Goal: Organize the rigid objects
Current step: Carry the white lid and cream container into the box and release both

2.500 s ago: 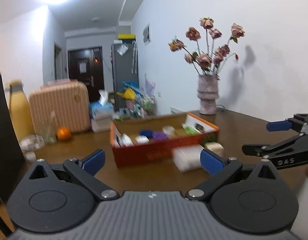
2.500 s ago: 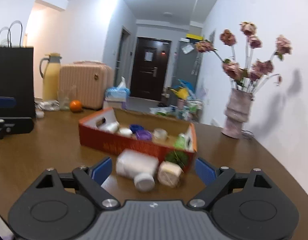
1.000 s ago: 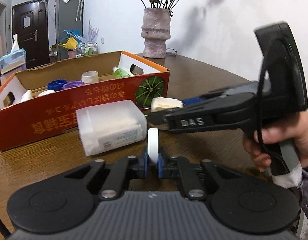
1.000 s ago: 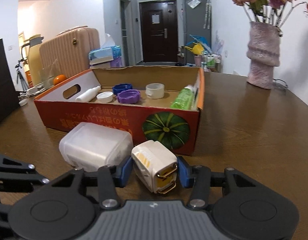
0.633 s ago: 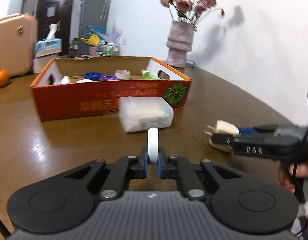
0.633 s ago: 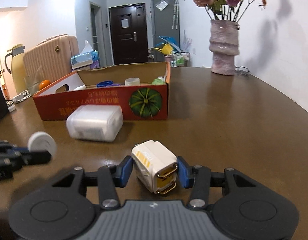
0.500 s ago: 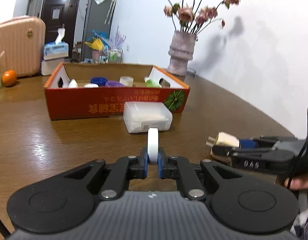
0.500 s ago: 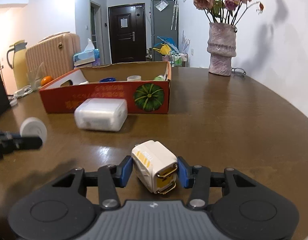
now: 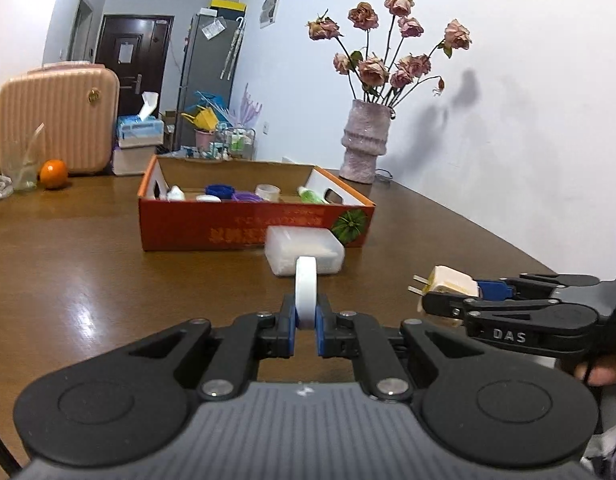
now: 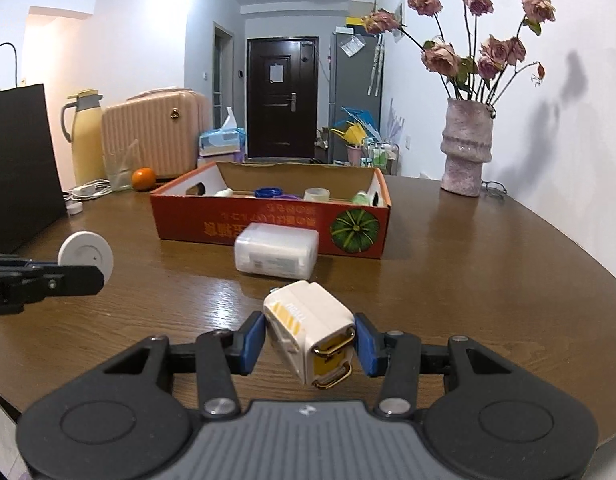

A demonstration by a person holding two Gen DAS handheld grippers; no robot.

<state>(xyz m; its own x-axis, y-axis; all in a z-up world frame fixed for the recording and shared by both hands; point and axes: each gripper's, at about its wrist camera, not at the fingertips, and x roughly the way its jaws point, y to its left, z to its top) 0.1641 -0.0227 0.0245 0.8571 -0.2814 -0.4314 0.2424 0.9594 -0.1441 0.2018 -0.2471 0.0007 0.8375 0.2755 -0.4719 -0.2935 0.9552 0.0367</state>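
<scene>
My left gripper (image 9: 305,330) is shut on a white round disc (image 9: 306,290), held edge-on above the table; the disc also shows in the right wrist view (image 10: 85,256). My right gripper (image 10: 310,346) is shut on a white plug adapter (image 10: 308,330) with yellow stripes and gold prongs; it also shows in the left wrist view (image 9: 448,286). An orange cardboard box (image 9: 247,228) with several small items inside stands ahead on the brown table. A translucent white plastic box (image 10: 276,250) lies in front of it.
A pink vase (image 10: 466,152) of dried roses stands at the back right. A black paper bag (image 10: 19,160), a yellow jug (image 10: 83,136), a glass and an orange (image 10: 143,178) stand at the left. A pink suitcase (image 9: 55,120) is behind the table.
Both grippers closed on their objects, lifted them and drew back from the orange box. Since half a second ago both views have risen slightly; the grips are unchanged.
</scene>
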